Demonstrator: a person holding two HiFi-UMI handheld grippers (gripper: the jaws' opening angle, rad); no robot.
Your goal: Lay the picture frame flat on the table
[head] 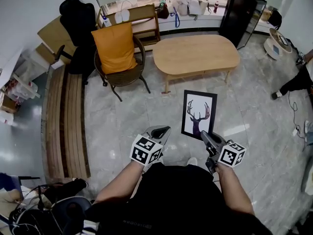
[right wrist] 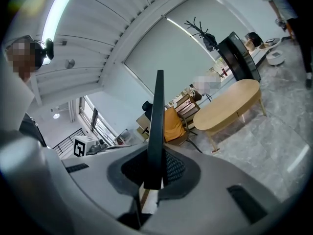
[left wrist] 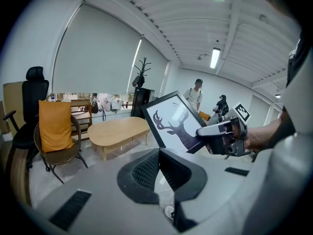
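Observation:
The picture frame (head: 199, 114) is black with a dark antler silhouette on white. It hangs in the air above the floor, short of the oval wooden table (head: 195, 53). My right gripper (head: 208, 137) is shut on its lower right corner. In the right gripper view the picture frame (right wrist: 156, 126) stands edge-on between the pads of the right gripper (right wrist: 152, 173). The left gripper view shows the picture frame (left wrist: 176, 126) face-on and tilted, with the table (left wrist: 117, 129) behind it. My left gripper (head: 161, 131) is to the left of the frame, shut and holding nothing.
A chair with an orange cushion (head: 117, 50) and a black office chair (head: 78, 18) stand left of the table. A slatted wooden bench (head: 63, 121) runs along the left. A black cabinet (head: 242, 13) stands at the back right. A person (head: 298, 80) is at the right edge.

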